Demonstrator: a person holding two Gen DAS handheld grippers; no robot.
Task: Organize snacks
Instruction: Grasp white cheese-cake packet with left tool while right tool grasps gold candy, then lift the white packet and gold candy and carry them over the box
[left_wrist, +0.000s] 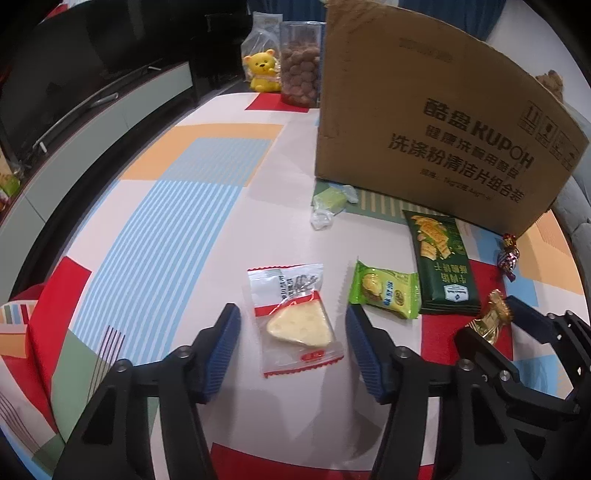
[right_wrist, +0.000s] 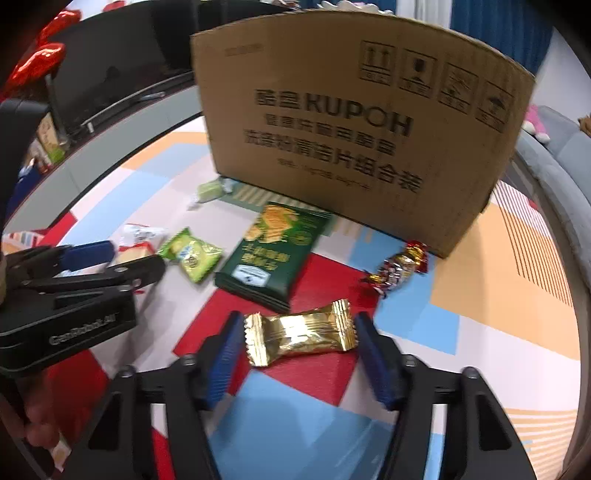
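My left gripper (left_wrist: 292, 317) is open, its jaws on either side of a clear packet with a pale wedge-shaped cake (left_wrist: 295, 317) lying on the table; it does not grip it. My right gripper (right_wrist: 300, 328) is open around a gold-wrapped snack (right_wrist: 301, 332), also seen in the left wrist view (left_wrist: 489, 319). A light green packet (left_wrist: 384, 291) (right_wrist: 190, 254), a dark green cracker bag (left_wrist: 441, 258) (right_wrist: 273, 254), a red-gold candy (right_wrist: 400, 267) (left_wrist: 509, 254) and a pale green candy (left_wrist: 330, 201) (right_wrist: 208, 190) lie before the cardboard box (left_wrist: 424, 110) (right_wrist: 362, 136).
The table has a colourful patchwork cloth (left_wrist: 177, 206). A yellow bear figure (left_wrist: 263, 70) and a clear jar of brown snacks (left_wrist: 300, 70) stand at the far edge, left of the box. A dark cabinet (left_wrist: 74, 92) runs along the left. A grey sofa (right_wrist: 561, 155) lies right.
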